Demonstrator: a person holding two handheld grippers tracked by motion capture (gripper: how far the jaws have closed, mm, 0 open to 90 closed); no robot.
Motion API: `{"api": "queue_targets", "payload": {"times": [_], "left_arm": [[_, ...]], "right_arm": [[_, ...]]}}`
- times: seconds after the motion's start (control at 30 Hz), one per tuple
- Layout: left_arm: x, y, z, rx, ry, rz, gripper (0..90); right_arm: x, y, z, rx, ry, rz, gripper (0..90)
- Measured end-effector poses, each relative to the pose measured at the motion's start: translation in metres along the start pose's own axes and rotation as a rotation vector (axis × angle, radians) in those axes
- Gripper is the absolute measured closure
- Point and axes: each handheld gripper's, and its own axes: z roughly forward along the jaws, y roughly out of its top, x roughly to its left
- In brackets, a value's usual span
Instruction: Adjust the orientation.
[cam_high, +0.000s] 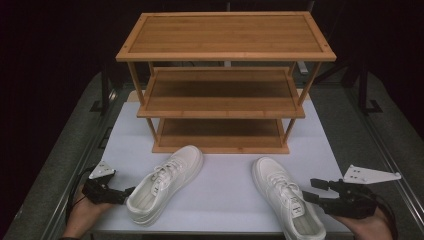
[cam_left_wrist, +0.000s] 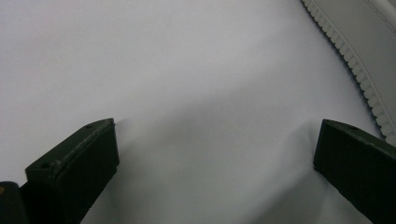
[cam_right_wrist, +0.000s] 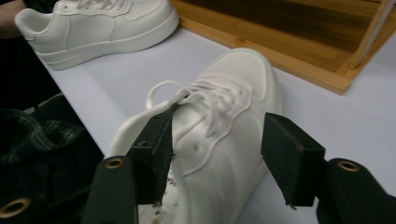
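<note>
White sneakers lie on the white table (cam_high: 225, 200) before the wooden shoe rack (cam_high: 225, 90): left sneaker (cam_high: 165, 182) near-left, right sneaker (cam_high: 287, 197) near-right. Left gripper (cam_high: 122, 194) gapes just beside the left sneaker's heel; right gripper (cam_high: 311, 190) stands parted beside its sneaker, gripping nothing.

Right shoe (cam_high: 289, 200) heel cut off by bottom edge, high view.

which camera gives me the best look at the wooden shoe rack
The high view: the whole shoe rack stands there, all three shelves plain. The right gripper view catches just a corner of its bottom shelf behind the shoe. The left gripper view looks at the table beside a shoe sole.
</note>
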Motion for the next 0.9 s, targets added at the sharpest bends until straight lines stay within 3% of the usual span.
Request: {"api": "queue_targets", "payload": {"times": [0.27,0.3,0.37,0.4,0.43,0.57,0.7,0.9], "left_arm": [[0.0,0.0,0.0,0.0,0.0,0.0,0.0],[0.0,0.0,0.0,-0.001,0.0,0.0,0.0],[0.0,0.0,0.0,-0.001,0.0,0.0,0.0],[0.0,0.0,0.0,-0.001,0.0,0.0,0.0],[0.0,0.0,0.0,0.0,0.0,0.0,0.0],[0.0,0.0,0.0,0.0,0.0,0.0,0.0],[0.0,0.0,0.0,0.0,0.0,-0.001,0.0],[0.0,0.0,0.0,0.0,0.0,0.0,0.0]], "right_arm": [[0.006,-0.008,0.014,0.046,0.019,-0.012,42.9],[0.006,-0.008,0.021,0.069,0.014,-0.022,51.2],[0.006,-0.008,0.023,0.071,0.012,-0.03,51.4],[0.005,-0.008,0.023,0.057,0.028,-0.033,63.4],[0.006,-0.007,0.02,0.041,0.028,-0.048,69.9],[0.008,-0.006,0.015,0.015,-0.005,-0.078,82.0],[0.007,-0.002,0.016,-0.005,-0.037,-0.084,83.6],[0.005,0.006,0.019,-0.035,-0.049,-0.096,84.1]]}}
